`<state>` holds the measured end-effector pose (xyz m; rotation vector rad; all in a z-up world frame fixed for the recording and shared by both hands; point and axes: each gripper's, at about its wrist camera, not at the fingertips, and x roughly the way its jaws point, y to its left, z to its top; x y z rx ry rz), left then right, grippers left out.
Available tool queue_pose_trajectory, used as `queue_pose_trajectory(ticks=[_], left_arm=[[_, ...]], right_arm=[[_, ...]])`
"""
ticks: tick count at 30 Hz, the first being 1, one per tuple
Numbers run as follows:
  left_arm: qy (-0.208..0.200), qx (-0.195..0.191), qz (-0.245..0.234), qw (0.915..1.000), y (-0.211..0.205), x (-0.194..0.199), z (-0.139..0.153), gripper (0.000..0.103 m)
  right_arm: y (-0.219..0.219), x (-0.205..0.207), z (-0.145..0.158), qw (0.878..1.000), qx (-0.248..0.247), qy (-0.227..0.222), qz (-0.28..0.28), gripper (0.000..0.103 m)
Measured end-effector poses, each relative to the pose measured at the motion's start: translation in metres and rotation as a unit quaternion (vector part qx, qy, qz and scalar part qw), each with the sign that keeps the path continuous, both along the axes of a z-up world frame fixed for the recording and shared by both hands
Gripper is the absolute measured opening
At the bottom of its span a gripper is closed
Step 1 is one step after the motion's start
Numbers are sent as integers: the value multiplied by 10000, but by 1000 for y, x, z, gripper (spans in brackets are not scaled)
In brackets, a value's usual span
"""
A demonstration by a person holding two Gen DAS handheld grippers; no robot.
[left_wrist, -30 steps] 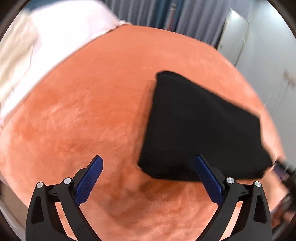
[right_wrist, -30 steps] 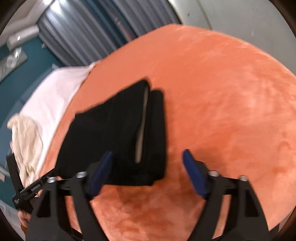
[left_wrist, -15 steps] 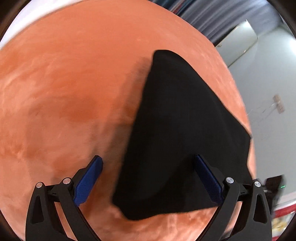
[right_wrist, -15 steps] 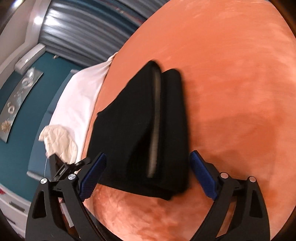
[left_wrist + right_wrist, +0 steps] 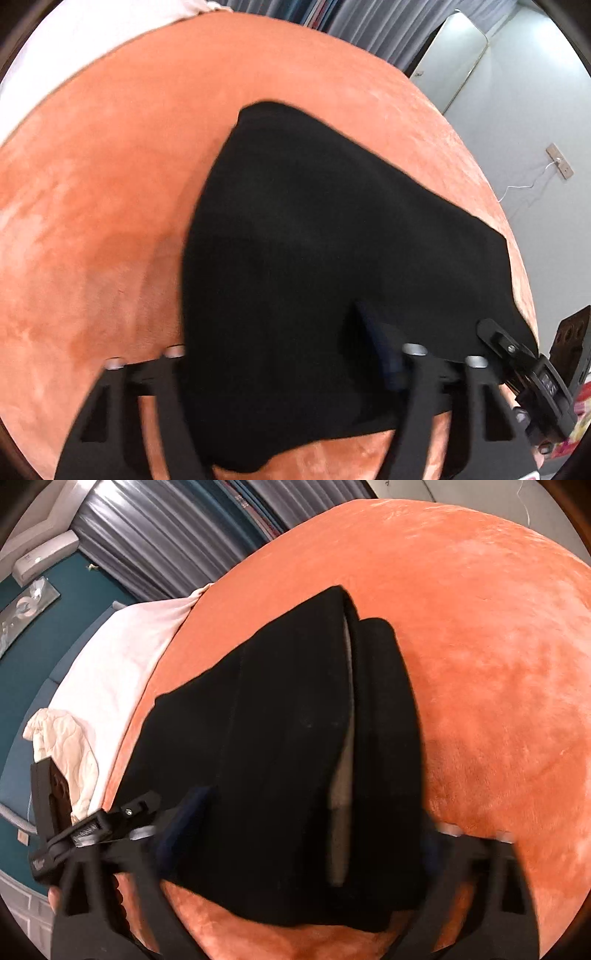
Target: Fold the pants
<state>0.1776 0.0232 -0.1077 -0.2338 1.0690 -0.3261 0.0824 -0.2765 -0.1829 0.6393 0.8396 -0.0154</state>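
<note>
The left tool is closing, the folded black pants between its fingers; the right tool likewise closes around them; they lie on the orange bed cover.

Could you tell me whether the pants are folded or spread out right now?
Folded. The pants lie as a compact stack on the orange blanket, with layered edges and a pale inner strip showing along one fold.
</note>
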Motion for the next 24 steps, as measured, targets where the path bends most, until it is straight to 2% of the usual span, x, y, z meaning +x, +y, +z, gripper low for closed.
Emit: queue_pose_trajectory(ticks=[2,3,6,10,12,14,17,19,20,21,22,24], left_arm=[[-112,79,-42,9999,-2,-5,10,33],[-129,25,-52,9999,-1,-8,16,27],[-148,-202,-72,9997,7,-18,33,21],[-5,-719,-272,9970,31,-60,56,20],[244,-1001,-336,9941,42,-82,50,20],[517,-1200,-264,9911,53,-99,31,21],[681,-1296,-10,9892,60,-106,0,26],[607,-1245,110,9903,60,-104,-6,44],[633,-1249,209,9899,63,-106,-10,62],[668,-1398,301,9875,65,-102,-17,69],[663,-1564,368,9848,67,-101,-23,70],[510,-1479,390,9869,64,-114,-20,69]], right_arm=[[-4,-1,-1,9994,351,-35,58,47],[-4,-2,0,9990,432,-18,58,43],[-2,-8,14,9984,539,-122,103,38],[-3,-33,41,9958,803,-346,256,36],[-4,-51,48,9951,890,-288,333,36],[-5,-70,47,9948,913,-181,403,36],[-7,-91,18,9946,956,134,374,38],[-10,-99,-3,9919,1241,29,257,40],[-12,-102,-4,9913,1296,-46,213,42],[-12,-101,-6,9910,1322,-75,175,43],[-13,-100,-6,9913,1301,-107,169,43],[-14,-100,-7,9918,1258,-174,172,45]])
